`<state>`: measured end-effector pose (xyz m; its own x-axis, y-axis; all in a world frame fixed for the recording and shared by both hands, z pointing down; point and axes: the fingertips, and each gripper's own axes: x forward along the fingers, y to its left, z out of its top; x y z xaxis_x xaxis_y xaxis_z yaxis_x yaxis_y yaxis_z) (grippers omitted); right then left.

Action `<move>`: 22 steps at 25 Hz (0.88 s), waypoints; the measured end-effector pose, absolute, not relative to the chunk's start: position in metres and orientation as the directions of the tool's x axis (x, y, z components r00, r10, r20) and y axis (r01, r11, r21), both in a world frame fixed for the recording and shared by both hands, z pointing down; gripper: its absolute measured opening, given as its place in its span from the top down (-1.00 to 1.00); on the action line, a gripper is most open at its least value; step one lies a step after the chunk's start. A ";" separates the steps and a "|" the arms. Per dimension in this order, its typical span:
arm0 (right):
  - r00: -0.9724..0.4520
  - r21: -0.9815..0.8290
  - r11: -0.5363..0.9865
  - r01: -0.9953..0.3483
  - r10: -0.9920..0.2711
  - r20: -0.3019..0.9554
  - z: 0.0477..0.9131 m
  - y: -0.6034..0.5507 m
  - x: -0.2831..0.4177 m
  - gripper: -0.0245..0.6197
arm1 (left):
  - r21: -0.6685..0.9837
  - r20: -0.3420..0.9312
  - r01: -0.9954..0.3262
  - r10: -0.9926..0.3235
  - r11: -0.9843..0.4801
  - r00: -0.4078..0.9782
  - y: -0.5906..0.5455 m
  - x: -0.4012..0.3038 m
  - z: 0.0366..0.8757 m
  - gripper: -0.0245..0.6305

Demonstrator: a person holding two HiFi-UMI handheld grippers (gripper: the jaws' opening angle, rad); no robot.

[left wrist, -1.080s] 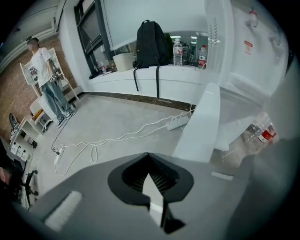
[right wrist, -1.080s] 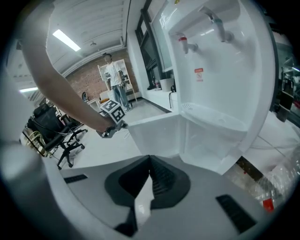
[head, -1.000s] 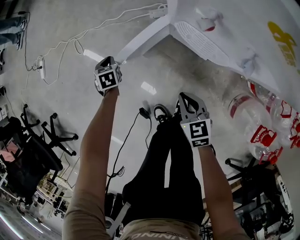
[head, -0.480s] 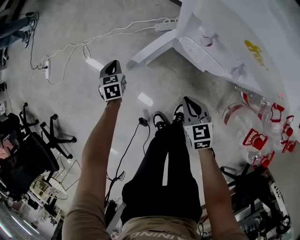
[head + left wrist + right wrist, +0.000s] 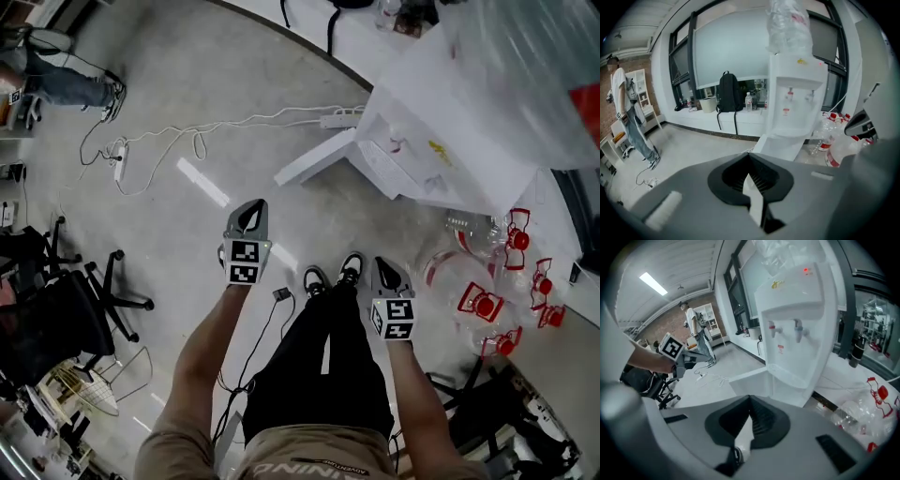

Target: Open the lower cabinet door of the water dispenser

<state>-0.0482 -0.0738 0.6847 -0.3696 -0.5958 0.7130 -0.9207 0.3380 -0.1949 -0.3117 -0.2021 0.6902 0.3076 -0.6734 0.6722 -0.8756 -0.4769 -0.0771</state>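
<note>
Well beyond left hand-held gripper (image 5: 250,210) stands door (image 5: 314,159).

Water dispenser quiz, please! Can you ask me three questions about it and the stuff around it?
1. True or false: the dispenser's lower door is shut.
2. What colour are the caps on the empty bottles beside it? A red, B blue, C green.
3. Fill in: the left gripper and the right gripper each hold ____.

Key: 1 false, it stands swung open. 2 A. 3 nothing.
</note>
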 end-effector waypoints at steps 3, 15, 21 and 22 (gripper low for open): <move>-0.358 -0.188 0.329 -0.925 -0.599 0.716 0.655 -0.058 -0.042 0.90 | -0.092 0.647 -0.821 -0.661 -0.563 0.380 -0.166 -0.290 0.655 0.90; -0.416 -0.115 0.470 -0.875 -0.607 0.678 0.523 -0.013 -0.078 0.90 | 0.131 0.586 -0.740 -0.551 -0.660 0.594 -0.035 -0.188 0.526 0.90; -0.463 -0.099 0.520 -0.848 -0.638 0.615 0.461 -0.003 -0.086 0.90 | 0.165 0.576 -0.760 -0.564 -0.629 0.592 0.000 -0.169 0.472 0.90; -0.470 -0.101 0.524 -0.846 -0.643 0.605 0.453 -0.001 -0.084 0.90 | 0.154 0.572 -0.754 -0.565 -0.638 0.595 0.003 -0.167 0.465 0.90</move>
<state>-0.0839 -0.0009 0.4534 -0.4705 -0.6428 0.6045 -0.8457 0.5240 -0.1010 -0.1666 0.0033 0.4647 0.5946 -0.5648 0.5723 -0.7542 -0.6384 0.1535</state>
